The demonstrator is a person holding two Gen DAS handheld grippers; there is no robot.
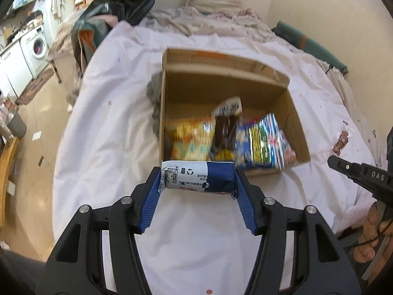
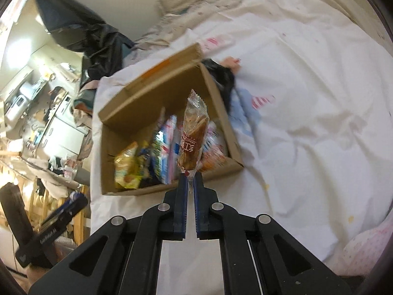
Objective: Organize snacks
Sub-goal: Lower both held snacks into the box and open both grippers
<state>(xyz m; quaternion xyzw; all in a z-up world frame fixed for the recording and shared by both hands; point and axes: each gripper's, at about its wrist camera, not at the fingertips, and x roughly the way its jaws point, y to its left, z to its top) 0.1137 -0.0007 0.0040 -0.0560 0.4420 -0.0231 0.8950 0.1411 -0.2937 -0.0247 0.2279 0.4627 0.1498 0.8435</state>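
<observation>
Cardboard box (image 1: 289, 113) of snacks lies just ahead of both my grippers.
My left gripper (image 1: 197, 180) clamps a blue-white packet (image 1: 196, 177); my right gripper (image 2: 190, 180) pinches a clear brown snack (image 2: 192, 135) upright above the box.

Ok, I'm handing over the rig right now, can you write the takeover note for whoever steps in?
Left gripper: shut on a blue-and-white wrapped snack pack, held crosswise above the white bedsheet, just short of the box.
Right gripper: shut on the bottom seal of a clear-wrapped brown snack, which stands upright in front of the box.
Open brown cardboard box: on the bed, already holding a yellow bag, a dark brown packet and blue-and-white packs.
One small clear packet lies on the sheet to the right of the box.
Left to do: drop both held snacks into the box, then fetch that packet.
</observation>
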